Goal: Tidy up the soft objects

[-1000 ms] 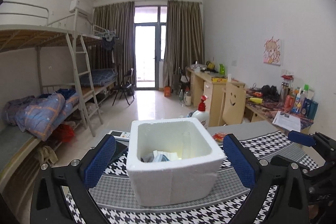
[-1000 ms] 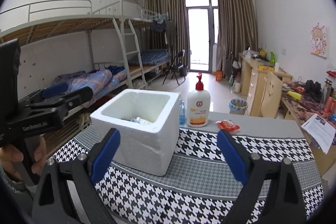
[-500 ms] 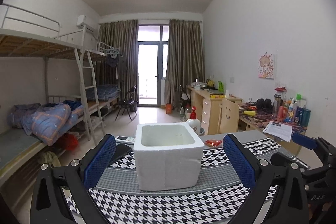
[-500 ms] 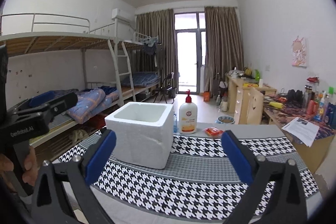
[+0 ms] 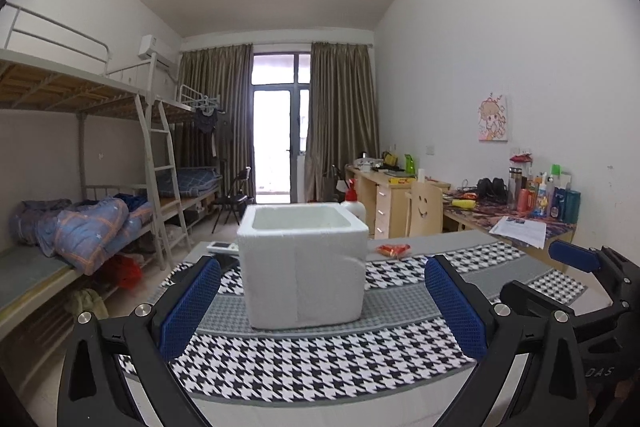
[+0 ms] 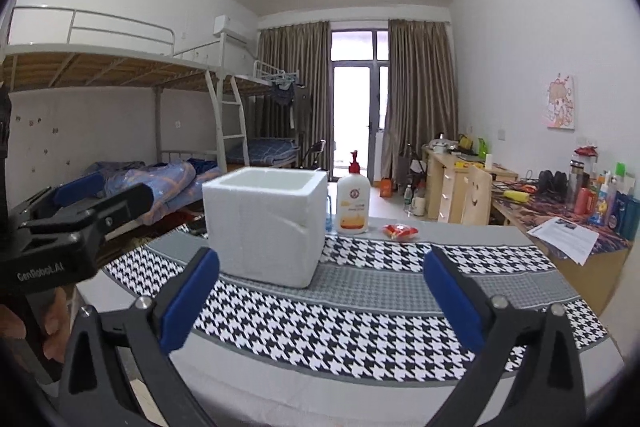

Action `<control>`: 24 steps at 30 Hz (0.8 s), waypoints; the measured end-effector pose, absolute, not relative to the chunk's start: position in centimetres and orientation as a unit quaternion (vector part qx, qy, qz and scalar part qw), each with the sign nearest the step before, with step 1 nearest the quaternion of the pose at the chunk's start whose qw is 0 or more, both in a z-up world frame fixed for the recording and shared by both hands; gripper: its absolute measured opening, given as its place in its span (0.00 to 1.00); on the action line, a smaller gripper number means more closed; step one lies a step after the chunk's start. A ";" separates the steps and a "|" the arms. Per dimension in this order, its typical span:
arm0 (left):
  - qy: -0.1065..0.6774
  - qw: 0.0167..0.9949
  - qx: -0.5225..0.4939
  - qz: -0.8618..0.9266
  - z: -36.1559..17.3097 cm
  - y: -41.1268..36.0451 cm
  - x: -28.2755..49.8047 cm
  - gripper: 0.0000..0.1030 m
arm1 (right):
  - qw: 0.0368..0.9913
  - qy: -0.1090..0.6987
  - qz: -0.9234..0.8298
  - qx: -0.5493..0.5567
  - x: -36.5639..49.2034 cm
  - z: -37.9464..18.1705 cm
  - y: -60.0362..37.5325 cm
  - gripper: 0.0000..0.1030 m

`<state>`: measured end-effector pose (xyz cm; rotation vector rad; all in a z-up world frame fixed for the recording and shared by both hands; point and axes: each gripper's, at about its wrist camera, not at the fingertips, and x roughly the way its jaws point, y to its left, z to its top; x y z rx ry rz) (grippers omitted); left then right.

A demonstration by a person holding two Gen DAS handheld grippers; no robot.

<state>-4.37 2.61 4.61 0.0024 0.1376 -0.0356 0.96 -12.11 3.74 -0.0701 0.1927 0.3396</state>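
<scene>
A white foam box (image 5: 303,263) stands on the houndstooth cloth (image 5: 320,363); it also shows in the right wrist view (image 6: 266,227). Its inside is hidden from both views. A small red soft packet (image 5: 394,249) lies behind the box on the right, also in the right wrist view (image 6: 400,231). My left gripper (image 5: 320,311) is open and empty, low and in front of the box. My right gripper (image 6: 320,307) is open and empty, in front of the box and to its right.
A lotion pump bottle (image 6: 352,205) stands behind the box. A remote (image 5: 223,247) lies at the table's left rear. Bunk beds (image 5: 80,219) stand at left, and cluttered desks (image 5: 520,211) at right. The left gripper body (image 6: 60,227) shows in the right view.
Both grippers have pulled back and dropped lower from the box. The box's inside, seen with soft items a second ago, is now out of sight. Both jaws stay open.
</scene>
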 end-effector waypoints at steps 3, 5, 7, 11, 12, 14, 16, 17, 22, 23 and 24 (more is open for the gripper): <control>0.067 0.997 0.003 -0.024 3.7 2.4 -4.8 0.99 | 0.981 0.096 0.165 -0.035 0.7 2.8 -12.0 1.00; 0.071 0.997 0.006 -0.031 3.2 2.2 -4.8 0.99 | 0.981 0.098 0.162 -0.030 0.5 2.3 -12.1 1.00; 0.075 0.997 0.009 -0.032 3.0 2.0 -5.0 0.99 | 0.982 0.100 0.160 -0.025 0.3 2.0 -12.3 1.00; 0.080 0.996 0.008 -0.032 2.9 1.6 -5.0 0.99 | 0.985 0.095 0.143 -0.015 -0.2 1.7 -12.9 1.00; 0.079 0.996 0.007 -0.030 2.9 1.6 -5.1 0.99 | 0.986 0.095 0.140 -0.011 -0.4 1.8 -13.0 1.00; 0.079 0.996 0.007 -0.033 2.9 1.4 -5.2 0.99 | 0.986 0.094 0.134 -0.007 -0.7 1.9 -13.2 1.00; 0.079 0.996 0.010 -0.032 2.9 1.1 -5.3 0.99 | 0.987 0.095 0.132 -0.009 -0.8 1.9 -13.2 1.00; 0.079 0.996 0.010 -0.034 2.9 1.0 -5.4 0.99 | 0.987 0.096 0.131 -0.009 -0.8 1.8 -13.2 1.00; 0.082 0.996 0.019 -0.039 2.8 0.9 -5.5 0.99 | 0.986 0.106 0.131 -0.003 -0.5 1.7 -13.5 1.00; 0.083 0.996 0.020 -0.040 2.7 1.0 -5.5 0.99 | 0.986 0.105 0.130 -0.003 -0.5 1.7 -13.5 1.00; 0.084 0.995 0.021 -0.041 2.7 1.0 -5.5 0.99 | 0.986 0.105 0.129 -0.004 -0.5 1.7 -13.5 1.00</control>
